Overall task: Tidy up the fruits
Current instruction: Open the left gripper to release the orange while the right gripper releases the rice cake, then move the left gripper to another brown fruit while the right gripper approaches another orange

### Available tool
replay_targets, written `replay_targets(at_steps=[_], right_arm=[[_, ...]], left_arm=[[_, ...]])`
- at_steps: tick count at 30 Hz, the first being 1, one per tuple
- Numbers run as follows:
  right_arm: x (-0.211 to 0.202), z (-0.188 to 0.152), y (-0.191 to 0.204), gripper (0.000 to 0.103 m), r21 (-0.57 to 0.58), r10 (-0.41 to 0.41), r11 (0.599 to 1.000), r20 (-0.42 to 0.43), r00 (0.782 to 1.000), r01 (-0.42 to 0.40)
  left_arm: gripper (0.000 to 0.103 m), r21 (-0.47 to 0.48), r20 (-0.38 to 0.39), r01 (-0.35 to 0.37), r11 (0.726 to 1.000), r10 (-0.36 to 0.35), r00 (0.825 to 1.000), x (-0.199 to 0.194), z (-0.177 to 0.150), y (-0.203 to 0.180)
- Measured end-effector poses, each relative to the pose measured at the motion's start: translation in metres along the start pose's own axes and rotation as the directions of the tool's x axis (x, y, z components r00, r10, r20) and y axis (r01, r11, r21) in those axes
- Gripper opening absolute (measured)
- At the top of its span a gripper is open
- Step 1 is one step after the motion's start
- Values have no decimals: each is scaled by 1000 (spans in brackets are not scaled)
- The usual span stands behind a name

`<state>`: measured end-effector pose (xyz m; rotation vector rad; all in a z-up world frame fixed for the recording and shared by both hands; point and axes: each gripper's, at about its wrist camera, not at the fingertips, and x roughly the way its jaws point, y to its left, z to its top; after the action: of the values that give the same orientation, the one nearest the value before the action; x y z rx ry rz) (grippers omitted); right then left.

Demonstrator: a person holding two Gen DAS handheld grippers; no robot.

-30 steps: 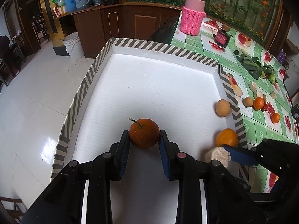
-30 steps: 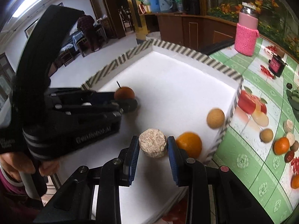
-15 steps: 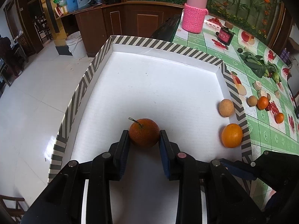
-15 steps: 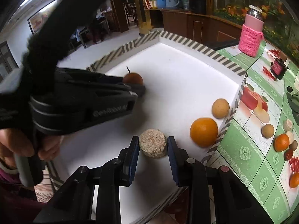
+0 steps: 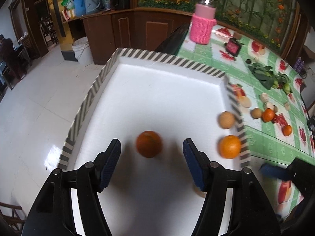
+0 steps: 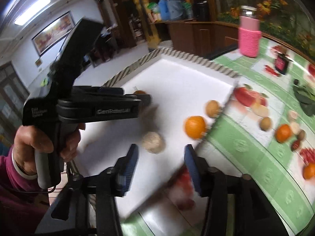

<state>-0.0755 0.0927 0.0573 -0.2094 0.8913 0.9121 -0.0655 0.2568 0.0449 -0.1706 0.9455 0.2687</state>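
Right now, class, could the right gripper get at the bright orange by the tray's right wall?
Probably yes. The right gripper is open, and the orange lies just ahead and to its right in the tray, with nothing between.

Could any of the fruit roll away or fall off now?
Maybe. The dark orange round fruit lies loose between the open left gripper fingers, so it could roll across the white striped-edge tray. The bright orange sits right against the tray's low side. The tray's near corner seems to overhang the green table, so a bump might tip it.
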Motion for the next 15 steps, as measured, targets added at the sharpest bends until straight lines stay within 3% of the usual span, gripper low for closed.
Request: replay_targets(at_steps=[7,15], right_arm=[[-49,-21,-52,67,112,-102,989,72,992,93],[-83,-50,-113,72,213,-233,953,56,971,217]], left_arm=[[65,56,20,60,997,-61,998,-11,-1,-42],[65,123,-8,144,982,-144,990,-8,0,-96]])
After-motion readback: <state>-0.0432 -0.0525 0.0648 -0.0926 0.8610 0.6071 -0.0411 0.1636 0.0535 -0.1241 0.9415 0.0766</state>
